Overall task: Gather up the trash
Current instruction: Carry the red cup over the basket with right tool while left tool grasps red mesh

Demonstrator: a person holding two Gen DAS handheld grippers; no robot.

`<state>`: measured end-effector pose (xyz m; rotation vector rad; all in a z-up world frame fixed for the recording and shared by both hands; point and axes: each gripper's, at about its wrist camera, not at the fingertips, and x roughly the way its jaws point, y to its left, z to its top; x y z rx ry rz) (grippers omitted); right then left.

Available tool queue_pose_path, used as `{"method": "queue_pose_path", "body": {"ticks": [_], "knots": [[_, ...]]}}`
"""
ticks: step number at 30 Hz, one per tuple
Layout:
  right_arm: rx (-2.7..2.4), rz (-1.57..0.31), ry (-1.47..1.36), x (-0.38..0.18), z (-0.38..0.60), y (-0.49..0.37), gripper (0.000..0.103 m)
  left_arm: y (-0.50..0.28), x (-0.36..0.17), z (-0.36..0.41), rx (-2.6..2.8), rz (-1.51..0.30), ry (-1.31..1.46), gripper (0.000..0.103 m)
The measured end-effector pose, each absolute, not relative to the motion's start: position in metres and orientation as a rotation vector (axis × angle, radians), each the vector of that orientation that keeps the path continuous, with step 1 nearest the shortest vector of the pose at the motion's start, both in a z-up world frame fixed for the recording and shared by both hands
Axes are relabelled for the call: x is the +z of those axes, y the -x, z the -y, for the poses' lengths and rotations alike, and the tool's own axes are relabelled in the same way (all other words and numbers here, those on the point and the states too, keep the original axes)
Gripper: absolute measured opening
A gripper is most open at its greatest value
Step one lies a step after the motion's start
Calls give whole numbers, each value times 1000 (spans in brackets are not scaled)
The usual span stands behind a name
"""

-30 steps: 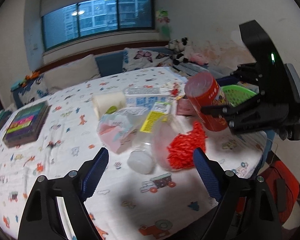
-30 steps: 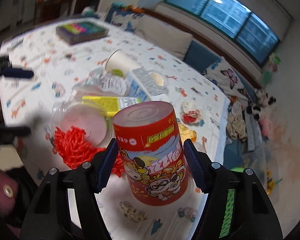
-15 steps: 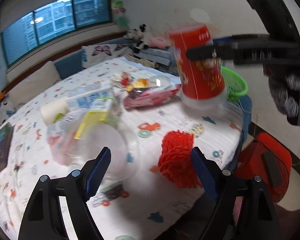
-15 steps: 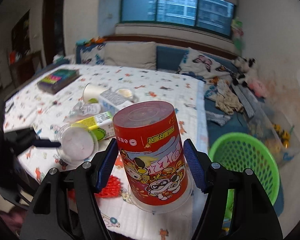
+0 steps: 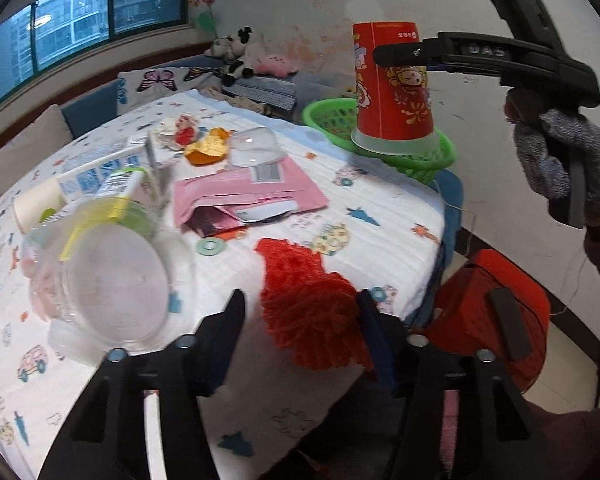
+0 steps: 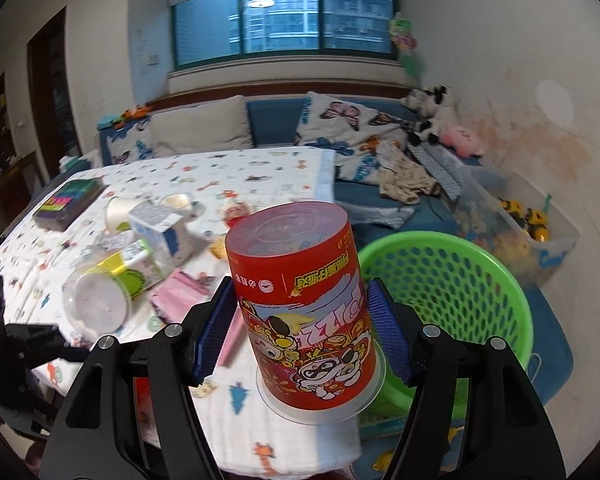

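The room is a living room with a big window at the top of the frame and a sofa with cushions below it; in front stands a table (image 6: 260,168) covered with a white printed cloth. The green basket (image 6: 460,280) stands at the right of the right wrist view, beside the table edge, and as far as I can see its inside is empty. So I judge the task is at its beginning: nothing is collected yet.

Much trash lies on the cloth: a clear plastic jar (image 5: 112,276) at the left of the left wrist view, a pink packet (image 5: 244,196) in the middle, a red tufted thing (image 5: 308,300) low in the centre, a milk carton (image 6: 160,228) and a paper cup (image 6: 120,208) farther away.

My right gripper (image 6: 302,332) is closed on the red canister (image 6: 304,312), pads pressing both its sides, and holds it upside down in the air, near the basket rim. My left gripper (image 5: 300,320) is wide open around the red tufted thing; I cannot tell if the pads touch it.
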<state>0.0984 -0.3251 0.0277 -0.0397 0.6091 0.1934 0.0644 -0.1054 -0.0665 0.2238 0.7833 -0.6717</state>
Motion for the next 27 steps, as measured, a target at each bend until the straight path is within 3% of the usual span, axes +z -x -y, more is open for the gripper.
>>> {"method": "queue_pose_path", "body": {"ticks": [2, 8, 27], "knots": [[164, -609, 19, 26, 338, -101, 67, -63, -66, 108, -691, -778, -219, 41], [77, -618, -34, 21, 372, -111, 67, -61, -58, 109, -701, -763, -205, 32], [-60, -667, -150, -12, 444, -152, 68, -82, 16, 137, -772, -653, -155, 31]]}}
